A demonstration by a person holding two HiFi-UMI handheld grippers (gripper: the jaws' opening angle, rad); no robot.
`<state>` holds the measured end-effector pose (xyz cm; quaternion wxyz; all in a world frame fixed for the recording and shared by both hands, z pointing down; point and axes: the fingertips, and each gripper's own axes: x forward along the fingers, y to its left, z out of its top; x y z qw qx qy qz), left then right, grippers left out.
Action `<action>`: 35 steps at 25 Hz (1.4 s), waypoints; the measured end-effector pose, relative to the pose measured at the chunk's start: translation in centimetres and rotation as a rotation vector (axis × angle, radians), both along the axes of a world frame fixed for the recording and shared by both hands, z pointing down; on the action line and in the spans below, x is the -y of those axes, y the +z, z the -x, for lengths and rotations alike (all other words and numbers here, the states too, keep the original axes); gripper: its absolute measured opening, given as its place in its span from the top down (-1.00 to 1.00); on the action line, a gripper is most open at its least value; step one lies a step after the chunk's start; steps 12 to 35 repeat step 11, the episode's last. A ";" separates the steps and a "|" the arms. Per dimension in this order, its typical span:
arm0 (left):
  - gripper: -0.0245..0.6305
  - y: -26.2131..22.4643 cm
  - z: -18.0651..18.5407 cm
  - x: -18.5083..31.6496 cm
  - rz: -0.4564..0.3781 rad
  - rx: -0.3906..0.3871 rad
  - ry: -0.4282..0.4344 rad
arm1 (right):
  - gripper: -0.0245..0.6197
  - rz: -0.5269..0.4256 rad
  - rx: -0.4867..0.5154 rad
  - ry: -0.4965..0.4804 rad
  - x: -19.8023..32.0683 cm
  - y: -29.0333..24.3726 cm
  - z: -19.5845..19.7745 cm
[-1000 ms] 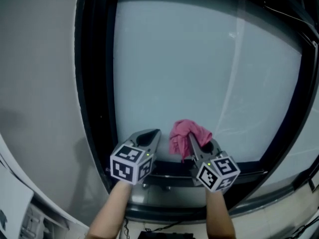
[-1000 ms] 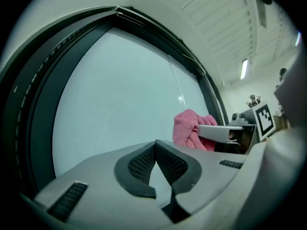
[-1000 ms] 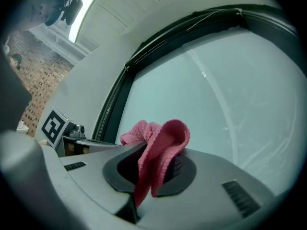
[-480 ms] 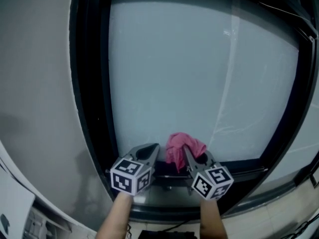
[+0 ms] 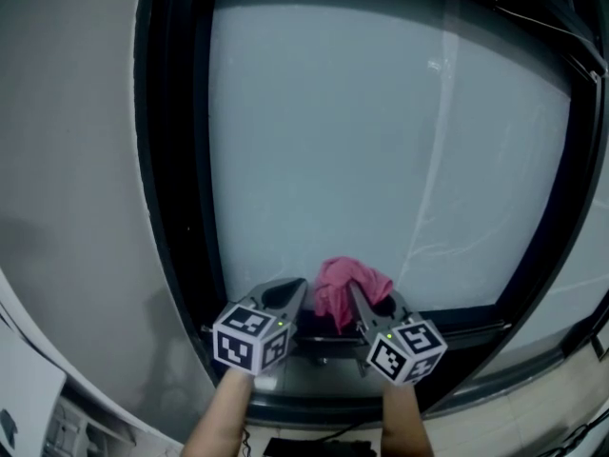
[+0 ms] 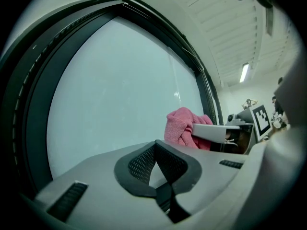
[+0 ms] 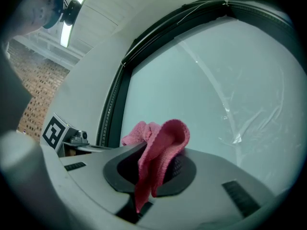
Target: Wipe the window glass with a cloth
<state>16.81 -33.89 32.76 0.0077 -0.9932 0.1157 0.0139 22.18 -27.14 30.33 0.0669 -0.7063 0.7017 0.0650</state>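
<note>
clamping the cloth [image 5: 348,284] at the 6 o'clock edge of the window glass [image 5: 362,131], the right gripper [image 5: 356,293] seems barely started, most of it unwiped, while the left gripper [image 5: 288,291] at its 9 o'clock sits closed and empty.

Open glass [image 5: 381,141] above, black frame [image 5: 176,160] at sides.

Diffuse, even light glows through the pale window glass [image 5: 381,141], leaving the dark frame [image 5: 176,160] and grey wall [image 5: 67,160] dim. Both gripper views show strong fisheye curvature and black vignetted corners. A ceiling lamp [image 6: 244,72] glares, and the nearest foreground is soft.
</note>
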 end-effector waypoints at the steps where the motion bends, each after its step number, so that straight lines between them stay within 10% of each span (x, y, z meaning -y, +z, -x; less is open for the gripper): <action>1: 0.91 0.0 0.0 0.0 0.001 0.000 0.001 | 0.80 -0.001 0.001 -0.002 0.0 0.0 0.0; 35: 0.91 -0.3 -0.2 -0.3 -0.007 -0.002 0.006 | 0.80 -0.005 0.014 -0.013 0.2 0.0 0.0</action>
